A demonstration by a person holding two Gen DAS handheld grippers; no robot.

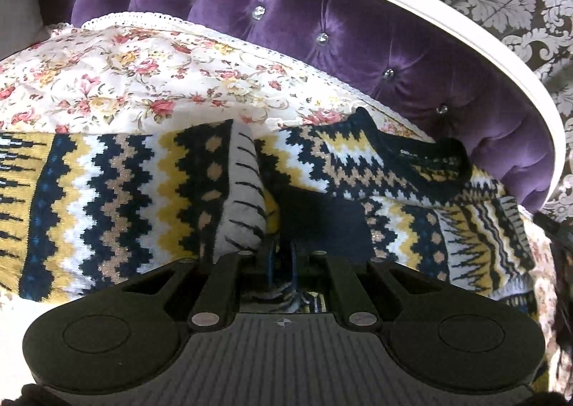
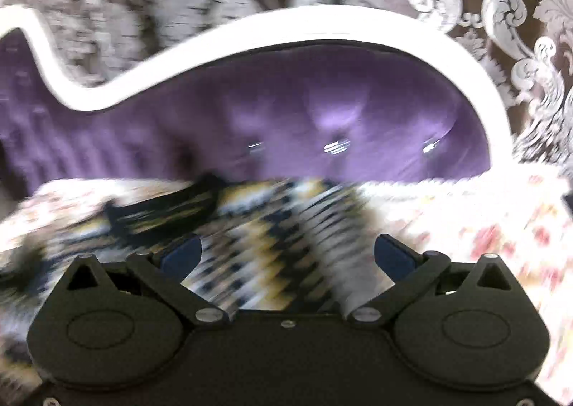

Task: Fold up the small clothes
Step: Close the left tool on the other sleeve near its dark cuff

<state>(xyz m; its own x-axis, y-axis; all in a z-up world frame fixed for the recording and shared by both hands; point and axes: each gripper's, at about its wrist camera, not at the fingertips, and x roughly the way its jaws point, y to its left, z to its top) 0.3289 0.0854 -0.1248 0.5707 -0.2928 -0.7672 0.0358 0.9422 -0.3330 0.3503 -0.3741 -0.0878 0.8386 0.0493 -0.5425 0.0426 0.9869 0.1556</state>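
Our left gripper (image 1: pixel 283 259) pinches one sweater (image 1: pixel 118 198), fingertips buried in knit; our right gripper (image 2: pixel 286 255) gapes empty, its view blurred.

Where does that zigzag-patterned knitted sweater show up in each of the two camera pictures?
Left wrist view: the sweater fills the middle band, spread on the floral cover, a fold pinched in the left gripper.
Right wrist view: blurred, it lies lower centre-left, beyond the open right gripper.
Shared landmark: the purple tufted headboard.
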